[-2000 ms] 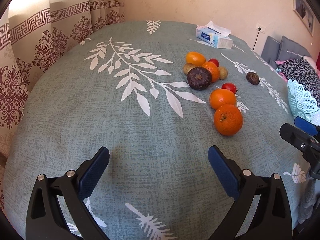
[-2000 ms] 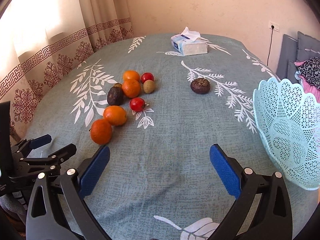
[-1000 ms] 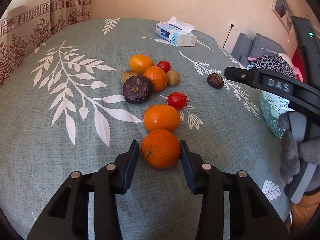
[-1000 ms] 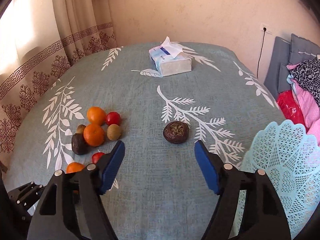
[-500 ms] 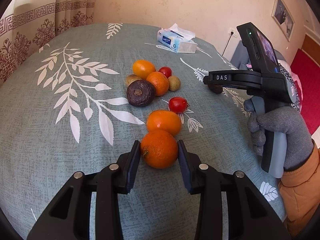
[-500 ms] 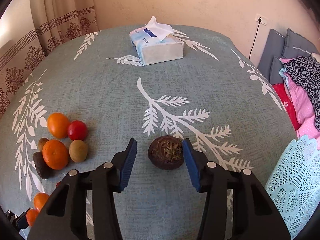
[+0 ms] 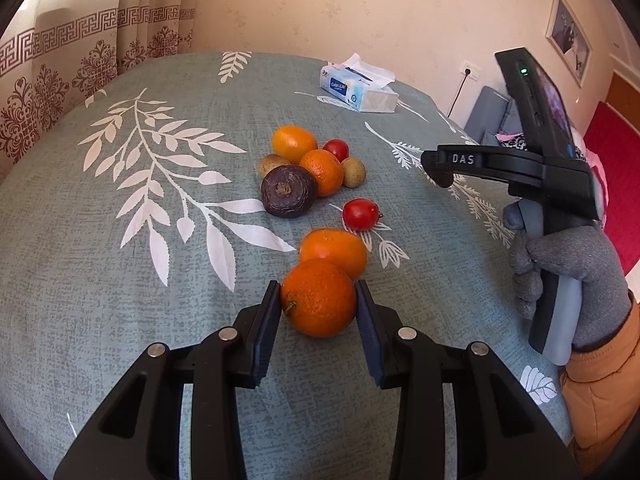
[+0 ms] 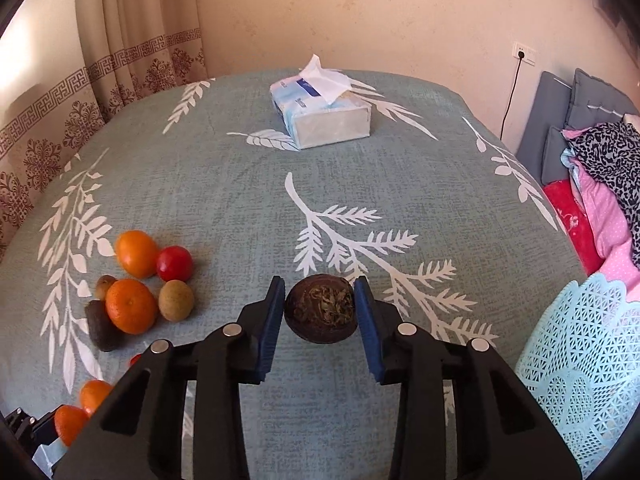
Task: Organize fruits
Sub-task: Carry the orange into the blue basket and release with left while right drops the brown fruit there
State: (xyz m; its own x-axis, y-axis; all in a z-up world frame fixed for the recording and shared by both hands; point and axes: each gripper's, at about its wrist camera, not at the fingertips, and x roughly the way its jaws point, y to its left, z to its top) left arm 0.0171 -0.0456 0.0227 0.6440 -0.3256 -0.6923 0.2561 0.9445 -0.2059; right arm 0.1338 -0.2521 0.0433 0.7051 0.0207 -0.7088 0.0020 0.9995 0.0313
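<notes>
Holding two fruits at once right now, one in each set of tongs. My left gripper point(image 7: 318, 300) has its blue pads pressed against both sides of a round bright orange mandarin with a little stem nub point(image 7: 319, 298), so that one's clamped. It sits on the grey-green tablecloth with white leaf print point(image 7: 120, 280), touching a second orange mandarin point(image 7: 334, 250) just behind it.

My right gripper point(image 8: 320, 308) is closed around a dark brown wrinkly round fruit with a dried greenish top point(image 8: 321, 309) (no clue what it is, honestly), both pads snug on its flanks. It's out on the cloth by itself, well apart from the rest.

Main pile, from the left camera: a dark purple-brown round fruit point(image 7: 289, 191), a third orange mandarin point(image 7: 322, 172) touching it, a yellow-orange oval citrus point(image 7: 294, 144) behind, a small red tomato point(image 7: 336, 149), and two small tan-green kiwi-ish fruits point(image 7: 354, 173) on either side. Another shiny red tomato point(image 7: 360, 214) sits alone between the pile and my two mandarins.

Pale turquoise lattice plastic basket point(image 8: 580, 360) is at the right edge of the right camera, near my right tongs. Blue and white tissue pack point(image 8: 320, 116) is at the far end.
</notes>
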